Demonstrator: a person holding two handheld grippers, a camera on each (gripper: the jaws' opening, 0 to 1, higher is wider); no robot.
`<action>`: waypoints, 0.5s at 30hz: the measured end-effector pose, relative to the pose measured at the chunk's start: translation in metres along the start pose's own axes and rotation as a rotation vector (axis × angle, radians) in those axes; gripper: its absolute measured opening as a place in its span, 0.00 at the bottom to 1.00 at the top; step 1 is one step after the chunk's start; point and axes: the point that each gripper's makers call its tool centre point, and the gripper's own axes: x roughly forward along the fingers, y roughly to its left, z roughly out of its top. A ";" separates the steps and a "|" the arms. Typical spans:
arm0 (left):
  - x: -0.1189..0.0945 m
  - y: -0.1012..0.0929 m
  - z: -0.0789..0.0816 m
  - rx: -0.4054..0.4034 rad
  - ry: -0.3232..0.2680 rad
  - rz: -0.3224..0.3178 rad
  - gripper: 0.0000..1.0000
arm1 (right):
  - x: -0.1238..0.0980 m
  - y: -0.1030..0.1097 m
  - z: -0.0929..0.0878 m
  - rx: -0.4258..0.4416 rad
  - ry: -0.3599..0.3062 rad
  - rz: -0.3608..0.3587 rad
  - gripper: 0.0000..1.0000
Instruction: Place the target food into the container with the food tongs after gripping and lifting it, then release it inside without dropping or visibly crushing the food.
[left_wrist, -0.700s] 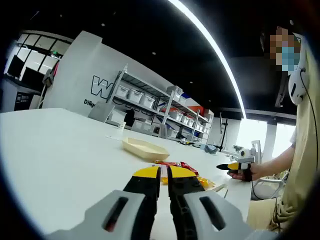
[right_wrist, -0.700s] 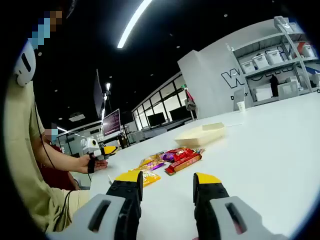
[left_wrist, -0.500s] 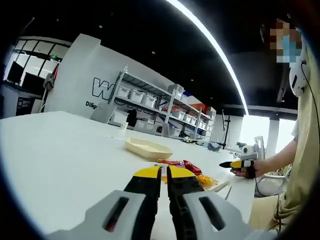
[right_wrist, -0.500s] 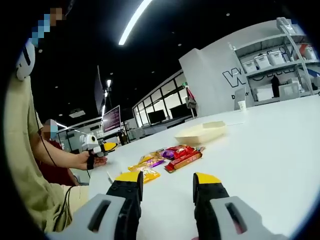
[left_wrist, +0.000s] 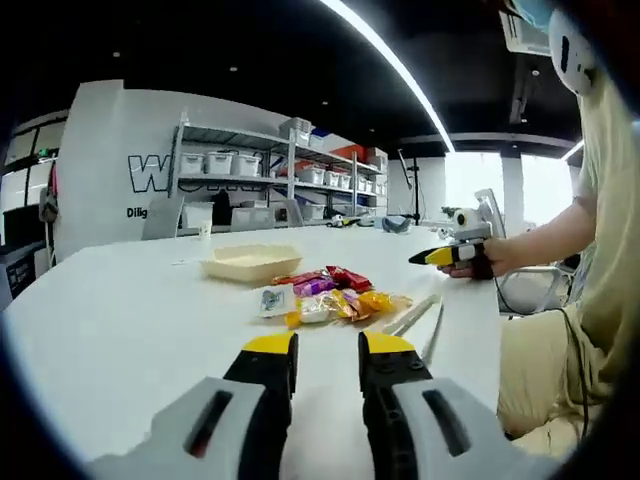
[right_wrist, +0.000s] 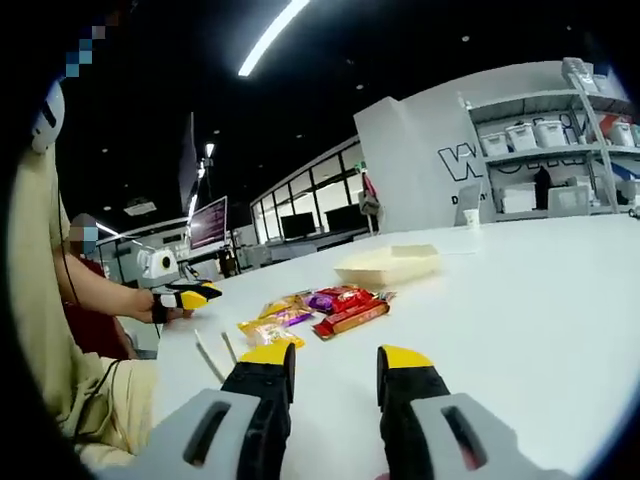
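Several snack packets (left_wrist: 325, 296) (right_wrist: 310, 306), red, purple and yellow, lie in a heap on the white table. A pale beige tray (left_wrist: 250, 263) (right_wrist: 390, 265) sits just beyond them. White food tongs (left_wrist: 421, 315) (right_wrist: 213, 351) lie flat on the table beside the packets, on the person's side. My left gripper (left_wrist: 328, 350) hovers low over the table short of the packets, open and holding nothing. My right gripper (right_wrist: 333, 360) is open too, also short of the packets. Each gripper appears in the other's view, held in a hand: the right one (left_wrist: 446, 255) and the left one (right_wrist: 186, 297).
The white table (left_wrist: 110, 320) (right_wrist: 540, 300) spreads wide around the items. A paper cup (left_wrist: 205, 229) (right_wrist: 470, 215) stands far back. Shelving with bins (left_wrist: 260, 170) (right_wrist: 545, 145) lines the wall behind. The person's torso and arms border the table's near side.
My left gripper's jaws have gone from shut to open. Both cameras have swung, so the packets and tray sit more centrally and the tongs have come into sight.
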 end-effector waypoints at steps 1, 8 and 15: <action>-0.002 0.005 0.005 -0.035 -0.032 0.012 0.30 | 0.002 0.003 -0.001 0.009 0.016 0.018 0.30; -0.007 0.014 0.010 -0.061 -0.072 0.054 0.36 | 0.009 0.033 0.004 0.004 0.100 0.118 0.28; 0.001 -0.034 0.001 0.006 0.078 -0.019 0.43 | 0.025 0.083 0.020 -0.110 0.171 0.271 0.32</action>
